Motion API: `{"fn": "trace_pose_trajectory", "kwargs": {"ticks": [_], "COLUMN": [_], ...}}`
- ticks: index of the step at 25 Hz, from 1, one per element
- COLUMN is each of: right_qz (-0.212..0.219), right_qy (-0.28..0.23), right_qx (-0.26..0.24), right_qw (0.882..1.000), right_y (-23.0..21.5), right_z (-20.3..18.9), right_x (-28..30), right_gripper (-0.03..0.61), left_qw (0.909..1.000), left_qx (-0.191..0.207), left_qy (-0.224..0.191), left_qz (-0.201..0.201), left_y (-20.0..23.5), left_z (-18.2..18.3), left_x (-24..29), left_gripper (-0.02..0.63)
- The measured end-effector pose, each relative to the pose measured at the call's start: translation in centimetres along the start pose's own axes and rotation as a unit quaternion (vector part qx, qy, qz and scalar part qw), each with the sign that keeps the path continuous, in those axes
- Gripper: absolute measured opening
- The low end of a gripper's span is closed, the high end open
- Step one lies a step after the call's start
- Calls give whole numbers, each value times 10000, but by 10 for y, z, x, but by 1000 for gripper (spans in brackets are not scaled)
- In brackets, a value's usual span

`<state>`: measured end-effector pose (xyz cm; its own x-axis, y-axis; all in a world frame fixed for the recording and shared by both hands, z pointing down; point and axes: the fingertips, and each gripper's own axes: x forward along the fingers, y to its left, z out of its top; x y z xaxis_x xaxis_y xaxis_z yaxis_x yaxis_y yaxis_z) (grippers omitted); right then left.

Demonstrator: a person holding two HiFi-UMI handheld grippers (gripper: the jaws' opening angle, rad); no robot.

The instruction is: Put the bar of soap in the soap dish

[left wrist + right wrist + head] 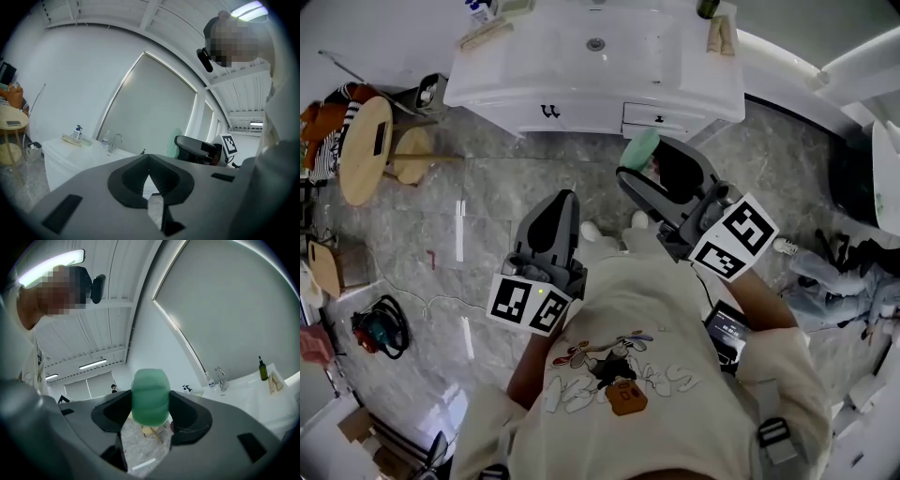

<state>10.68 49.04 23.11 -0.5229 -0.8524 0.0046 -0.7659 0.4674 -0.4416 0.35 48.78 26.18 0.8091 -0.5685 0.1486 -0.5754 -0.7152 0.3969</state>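
Ceiling strip lights (49, 266) are flooding everything brightly and evenly. Gripper views are bending, darkening at their edges, near parts perhaps blurring.

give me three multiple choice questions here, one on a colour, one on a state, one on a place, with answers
1. Colour of the soap bar: A green, B white, C yellow.
2. The left claw is: A shut and empty, B wide open, C holding the soap bar.
3. The soap bar sits: A in the left claw, B in the right claw, C in neither claw.
Answers: 1 A, green in the right gripper view; 2 A, its jaw tips meet with nothing between; 3 B, that claw's jaws press its sides.
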Motion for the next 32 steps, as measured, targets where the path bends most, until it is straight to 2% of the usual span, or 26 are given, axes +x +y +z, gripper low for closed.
{"fn": "trace_pose_trajectory", "kwargs": {"ticks": [5,8,12,16,20,24,32], "right_qz": [57,265,262,365,386,330,124], "right_qy": [160,270,324,499,583,701,772], "right_qx": [77,344,357,501,532,472,429], "right_qw": [9998,9987,9985,9968,9961,9959,9960], "right_y": [-25,-35,-46,-57,-68,-81,-100], "right_z": [-4,-9,-11,-17,-14,-14,-1], "right_x": [-8,-15,-17,-2,26,65,166], "right_gripper": [249,249,249,249,249,249,249], "left_qw": [9998,9990,9977,9965,9953,9952,9954], "left_qx": [-29,-64,-271,-252,-309,-396,-391], "left_qy": [-4,26,129,194,54,9,-33], "left_qz": [217,452,612,776,918,898,871], "left_y": [-6,-10,-8,2,30,66,163], "left_z": [-8,-22,-37,-35,-18,-7,40], "left_x": [14,21,33,36,45,61,86], "left_gripper": [8,8,9,9,8,9,9]}}
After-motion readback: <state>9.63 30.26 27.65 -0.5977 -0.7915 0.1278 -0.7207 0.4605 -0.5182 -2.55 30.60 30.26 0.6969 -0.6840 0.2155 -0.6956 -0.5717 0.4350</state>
